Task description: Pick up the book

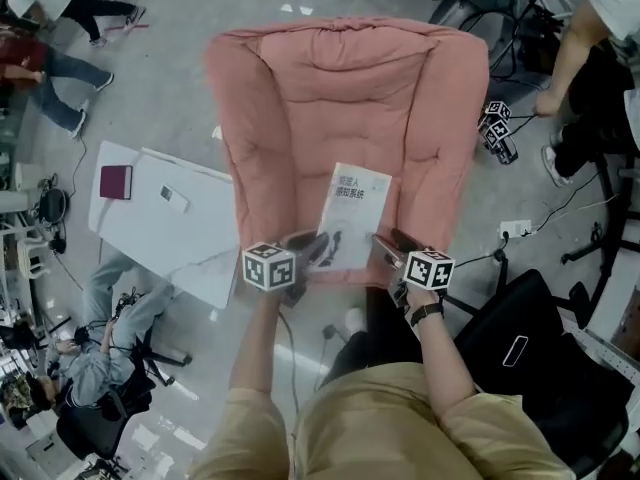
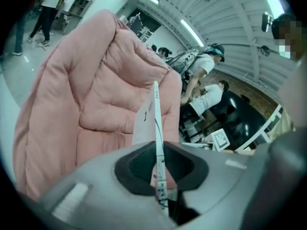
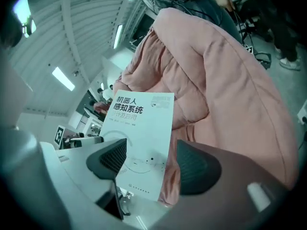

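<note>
A thin white paperback book [image 1: 352, 213] with dark printed characters on its smooth cover lies on the seat of a soft, quilted pink fabric armchair [image 1: 300, 98], its lower edge toward the person. The left gripper [image 1: 312, 251] has its dark ribbed fingers [image 2: 139, 164] clenched on the book's lower left corner. From that gripper's own view the book [image 2: 156, 128] shows only edge-on, as a narrow pale strip. The right gripper [image 1: 392, 248] sits at the lower right corner with its fingers [image 3: 196, 169] released. The glossy cover [image 3: 141, 138] lies between them, and pink cushion shows beside the right-hand one. Whether the book is clear of the cushion cannot be told. A flat white desk [image 1: 190, 233] stands to the left.
</note>
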Demonstrator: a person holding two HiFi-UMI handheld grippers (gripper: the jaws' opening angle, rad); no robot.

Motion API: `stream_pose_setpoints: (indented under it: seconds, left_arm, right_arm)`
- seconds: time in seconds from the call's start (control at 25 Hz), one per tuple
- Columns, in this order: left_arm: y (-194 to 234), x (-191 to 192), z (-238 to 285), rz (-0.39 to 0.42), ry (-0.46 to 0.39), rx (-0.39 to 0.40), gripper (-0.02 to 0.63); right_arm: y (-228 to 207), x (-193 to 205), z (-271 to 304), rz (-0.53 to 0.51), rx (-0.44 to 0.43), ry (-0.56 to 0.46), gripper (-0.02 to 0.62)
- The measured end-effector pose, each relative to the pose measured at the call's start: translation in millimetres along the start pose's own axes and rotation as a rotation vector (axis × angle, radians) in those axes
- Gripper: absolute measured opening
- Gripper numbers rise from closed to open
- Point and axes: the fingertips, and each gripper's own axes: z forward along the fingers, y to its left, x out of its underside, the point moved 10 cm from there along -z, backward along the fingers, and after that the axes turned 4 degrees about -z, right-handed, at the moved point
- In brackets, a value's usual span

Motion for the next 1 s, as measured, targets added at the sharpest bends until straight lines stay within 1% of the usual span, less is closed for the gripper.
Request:
stream_pose_setpoints:
  seconds: [0.08,0.2,0.28,0.36,0.52,0.68,0.76,0.8,0.84,0.92,0.96,1.0]
  left_arm:
    - [-22,-9,-24,-0.007,-0.032,0.045,0.044]
    - [-58,-14,-56,-0.008,-0.075,0.108,0.044]
    - [-82,-14,-74,0.006,-0.098,0.153,0.044]
    - [-106,-15,-90,0.033,-0.115,0.200,0.046]
    - [-156,-5,-121,0.081,-0.133,0.323,0.046]
    - [-200,5,-152,0.117,-0.171,0.454,0.046]
    - [-219,15,-167,0.132,-0.196,0.506,0.046]
    - [-228,22,-173,0.138,-0.208,0.527,0.046]
    - [-235,29,-178,0.140,-0.222,0.545,0.046]
    - [-246,42,-186,0.141,-0.250,0.568,0.048]
    - [-249,47,-189,0.140,-0.264,0.572,0.048]
    - [-252,51,-192,0.139,-0.278,0.574,0.048]
  right_arm:
    - [10,-2,-4,0.041,-0.057,-0.035,0.367]
    - [27,0,-11,0.064,-0.135,-0.079,0.443]
    - [37,1,-16,0.078,-0.215,-0.117,0.518]
    - [44,2,-20,0.105,-0.318,-0.156,0.587]
    - [63,12,-39,0.169,-0.590,-0.241,0.592]
    - [102,9,-53,0.182,-0.874,-0.316,0.592]
    - [122,12,-63,0.189,-1.006,-0.338,0.592]
    - [132,14,-70,0.176,-1.069,-0.347,0.592]
    - [139,16,-78,0.153,-1.129,-0.353,0.568]
    - [152,16,-97,0.096,-1.234,-0.359,0.400]
    - [158,15,-106,0.067,-1.271,-0.360,0.336]
    - [164,13,-115,0.041,-1.294,-0.360,0.287]
